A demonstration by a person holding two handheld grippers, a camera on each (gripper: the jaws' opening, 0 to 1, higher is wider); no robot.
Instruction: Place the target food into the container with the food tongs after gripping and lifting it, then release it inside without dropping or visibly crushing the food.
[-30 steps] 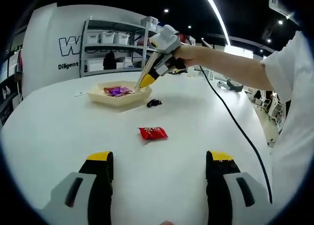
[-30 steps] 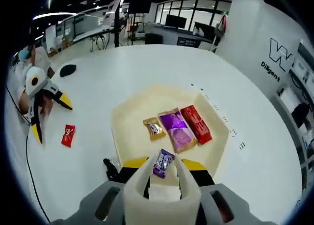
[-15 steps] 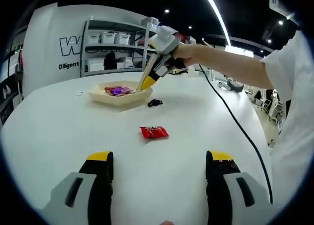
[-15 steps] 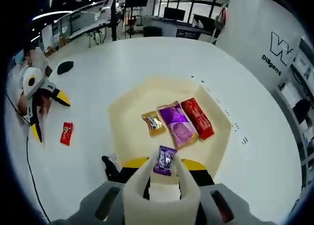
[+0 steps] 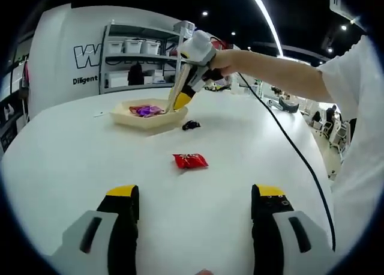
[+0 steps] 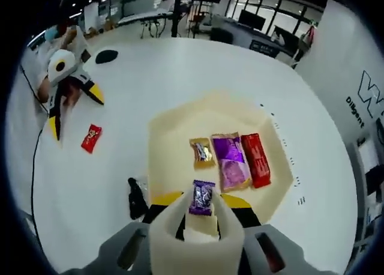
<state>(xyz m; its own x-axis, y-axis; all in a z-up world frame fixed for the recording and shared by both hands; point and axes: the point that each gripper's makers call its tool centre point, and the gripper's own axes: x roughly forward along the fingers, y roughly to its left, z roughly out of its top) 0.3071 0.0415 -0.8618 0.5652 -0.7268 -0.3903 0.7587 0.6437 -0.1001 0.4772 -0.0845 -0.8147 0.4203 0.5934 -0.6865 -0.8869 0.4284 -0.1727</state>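
Over the cream tray on a white table, the right gripper clamps a pair of cream food tongs, whose tips pinch a small purple candy packet just above the tray's near rim. Inside the tray lie a gold packet, a larger purple packet and a red packet side by side, while a small black object sits just outside the tray's near corner. A red candy packet lies on the table well apart from the tray, and the left gripper hovers beyond it with its jaws spread wide and nothing between them.
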